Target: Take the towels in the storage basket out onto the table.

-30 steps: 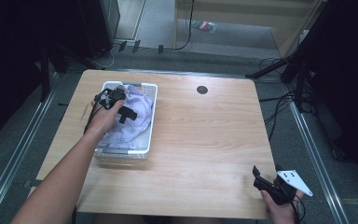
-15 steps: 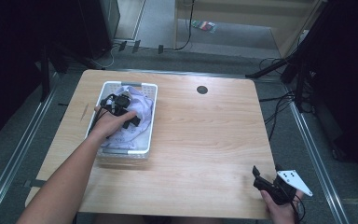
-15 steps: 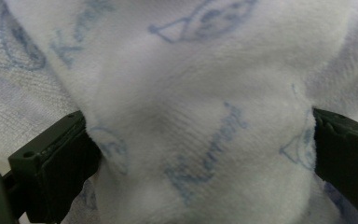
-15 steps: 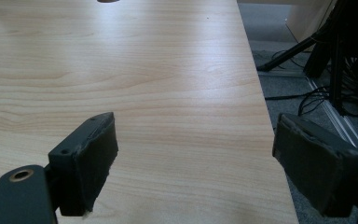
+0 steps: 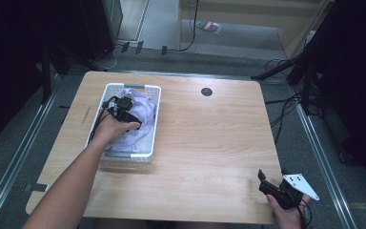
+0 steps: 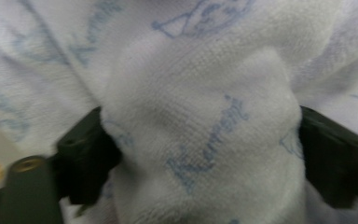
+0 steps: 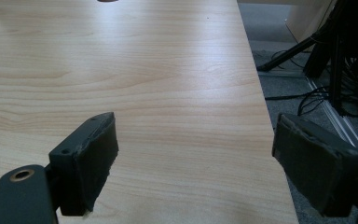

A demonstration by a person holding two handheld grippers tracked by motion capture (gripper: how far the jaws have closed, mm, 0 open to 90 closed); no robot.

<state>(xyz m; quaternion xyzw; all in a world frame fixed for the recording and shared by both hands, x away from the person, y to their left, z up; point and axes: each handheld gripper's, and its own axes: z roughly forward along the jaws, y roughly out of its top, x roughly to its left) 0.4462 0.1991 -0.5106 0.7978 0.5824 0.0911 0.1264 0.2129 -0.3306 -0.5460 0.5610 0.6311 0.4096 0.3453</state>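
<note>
A white cloth with blue print (image 5: 143, 109) lies bunched in a white plastic basket (image 5: 154, 125) at the table's left. My left gripper (image 5: 123, 108) is down in the basket on that cloth. Its jaws have just been closing. In the left gripper view a thick fold of the cloth (image 6: 200, 116) bulges between the two black jaws, and both pads press into it, so my left gripper (image 6: 200, 158) is shut on the fold. My right gripper (image 5: 272, 176) rests at the table's near right corner, open with nothing between its fingers; its view shows bare wood between the pads of the gripper (image 7: 196, 163).
The wooden table (image 5: 209, 138) has a round cable hole (image 5: 207, 91) near its far edge. In the right gripper view the table's right edge (image 7: 256, 93) drops to a grey floor with cables and stand legs (image 7: 307, 56). Metal rails run along both sides.
My left hand has shifted a little toward me inside the basket and settled onto the cloth. The right hand and its gripper have not moved.
</note>
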